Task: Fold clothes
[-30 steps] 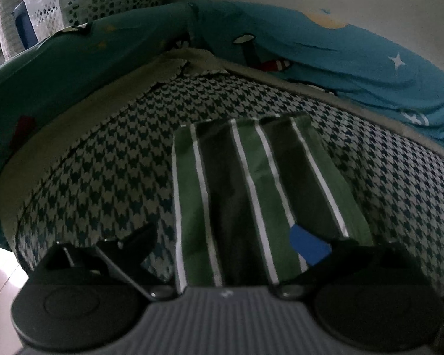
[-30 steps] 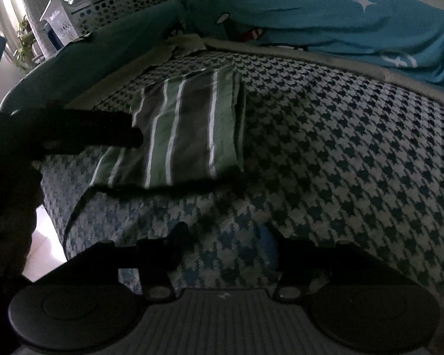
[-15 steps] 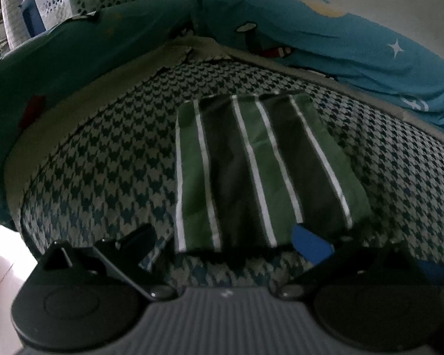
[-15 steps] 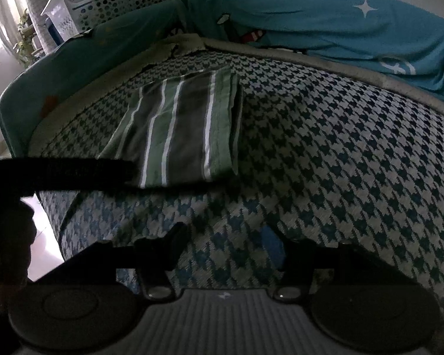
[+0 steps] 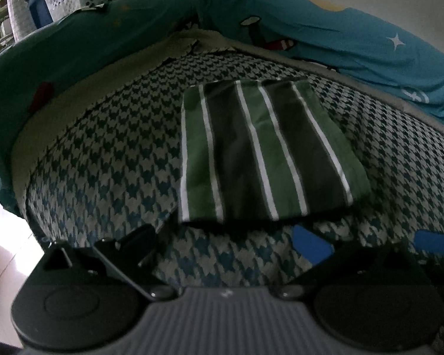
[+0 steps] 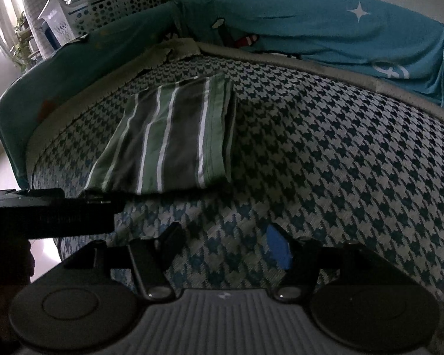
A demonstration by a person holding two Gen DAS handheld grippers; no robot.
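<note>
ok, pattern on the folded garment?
Folded garment: green and dark grey stripes split by thin white lines. Clearest in the left wrist view.

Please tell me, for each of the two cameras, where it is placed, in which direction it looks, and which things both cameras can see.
Left wrist: sits on the left gripper, looking forward and down over its open fingers at the folded striped garment just ahead; the right gripper's blue pad shows at the right edge.
Right wrist: sits on the right gripper, whose jaws are opening with nothing between them, facing the houndstooth cover; the left gripper juts in from the left.
Shared: the garment, the cover, the teal sheet and the white basket.
</note>
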